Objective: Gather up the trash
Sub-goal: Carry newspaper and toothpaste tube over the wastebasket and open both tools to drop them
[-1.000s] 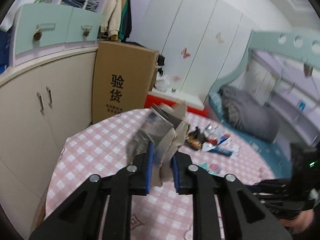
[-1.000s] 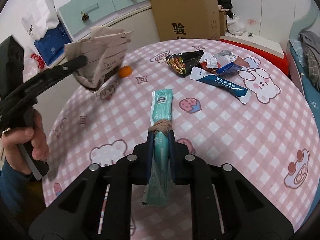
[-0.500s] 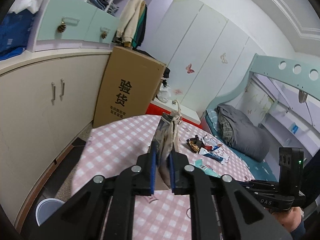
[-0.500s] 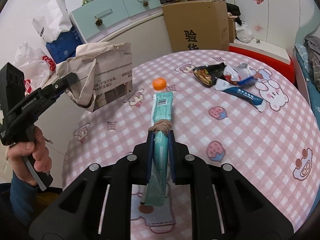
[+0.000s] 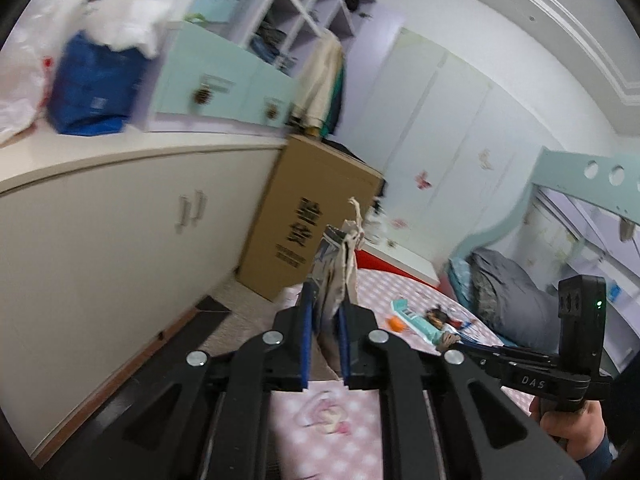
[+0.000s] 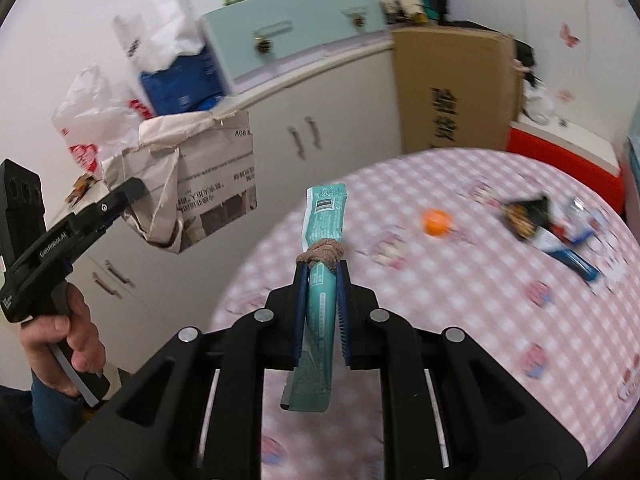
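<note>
My left gripper (image 5: 325, 304) is shut on a crumpled newspaper (image 5: 336, 264), held in the air beyond the table's left edge; it also shows in the right wrist view (image 6: 200, 184). My right gripper (image 6: 322, 276) is shut on a long teal wrapper (image 6: 320, 280) with a brown knot of string around it, held above the pink checked table (image 6: 460, 320). An orange ball (image 6: 436, 222) and several snack wrappers (image 6: 540, 224) lie on the table's far side.
White cabinets (image 6: 312, 128) stand left of the table, with plastic bags (image 6: 96, 120) and a blue bag (image 6: 180, 88) on top. A tall cardboard box (image 6: 452, 88) stands behind the table. A bed (image 5: 512, 292) is at the right.
Both grippers have swung left and away from the table with their loads. The newspaper now hangs over the floor beside the cabinets. Both views are blurred by motion.
</note>
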